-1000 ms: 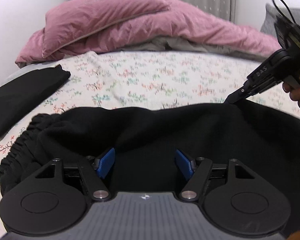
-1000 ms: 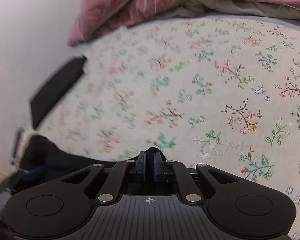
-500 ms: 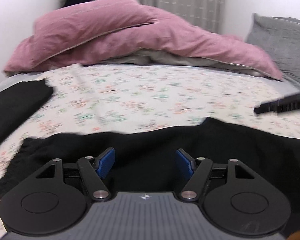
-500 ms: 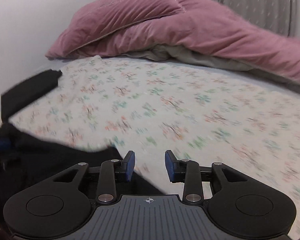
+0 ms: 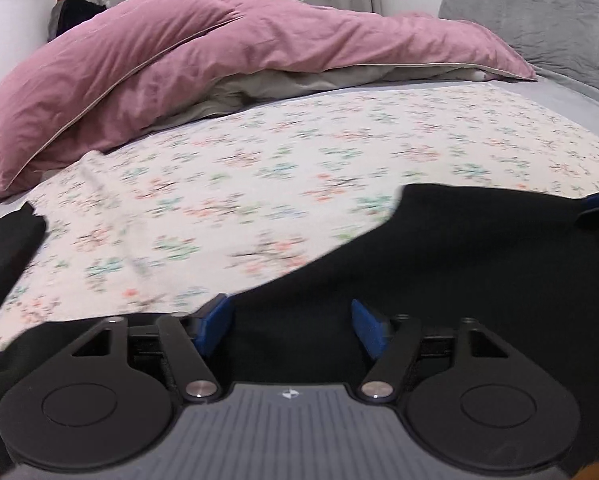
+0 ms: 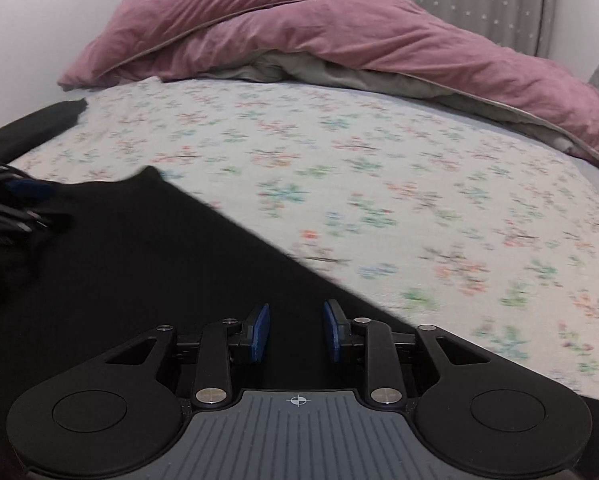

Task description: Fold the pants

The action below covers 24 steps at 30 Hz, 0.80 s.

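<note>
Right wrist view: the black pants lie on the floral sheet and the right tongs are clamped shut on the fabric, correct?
Not quite. The right tongs stand open over the black pants, pads apart with nothing pinched; their jaws have just been moving. The right wrist view shows this. The pants do lie on the floral sheet.

Your black fabric pants (image 5: 439, 272) are running off the bottom and right edges of the left wrist view, so their full outline is staying hidden. The white floral bedsheet (image 6: 379, 200) is smearing into blur, its pattern unreadable. A second folded black garment (image 5: 3, 256) is being cut off at the left edge. The other gripper is showing only as a blue-and-black sliver at each view's margin.
</note>
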Each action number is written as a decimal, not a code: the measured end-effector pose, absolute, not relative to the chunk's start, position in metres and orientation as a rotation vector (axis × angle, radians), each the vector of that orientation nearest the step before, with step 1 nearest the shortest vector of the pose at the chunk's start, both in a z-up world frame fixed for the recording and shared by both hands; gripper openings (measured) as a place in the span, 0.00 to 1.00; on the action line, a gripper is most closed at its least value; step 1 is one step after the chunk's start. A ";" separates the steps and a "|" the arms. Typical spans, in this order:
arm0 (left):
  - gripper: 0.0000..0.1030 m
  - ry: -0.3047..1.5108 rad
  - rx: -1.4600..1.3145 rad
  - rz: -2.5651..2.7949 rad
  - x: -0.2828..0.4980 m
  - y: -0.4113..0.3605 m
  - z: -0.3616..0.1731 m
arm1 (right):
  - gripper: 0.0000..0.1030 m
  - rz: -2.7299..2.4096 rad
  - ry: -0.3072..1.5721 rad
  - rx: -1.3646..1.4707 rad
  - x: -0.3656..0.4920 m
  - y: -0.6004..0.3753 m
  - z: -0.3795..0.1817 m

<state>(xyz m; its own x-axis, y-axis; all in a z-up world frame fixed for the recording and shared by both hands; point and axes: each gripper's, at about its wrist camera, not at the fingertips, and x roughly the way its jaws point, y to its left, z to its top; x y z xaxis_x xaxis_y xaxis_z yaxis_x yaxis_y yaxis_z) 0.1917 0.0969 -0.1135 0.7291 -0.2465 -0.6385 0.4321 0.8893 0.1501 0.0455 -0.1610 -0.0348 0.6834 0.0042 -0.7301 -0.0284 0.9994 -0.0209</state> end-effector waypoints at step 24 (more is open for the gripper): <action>0.88 0.714 0.248 -0.415 0.110 0.054 -0.122 | 0.28 -0.362 0.812 0.094 -0.090 -0.301 -0.030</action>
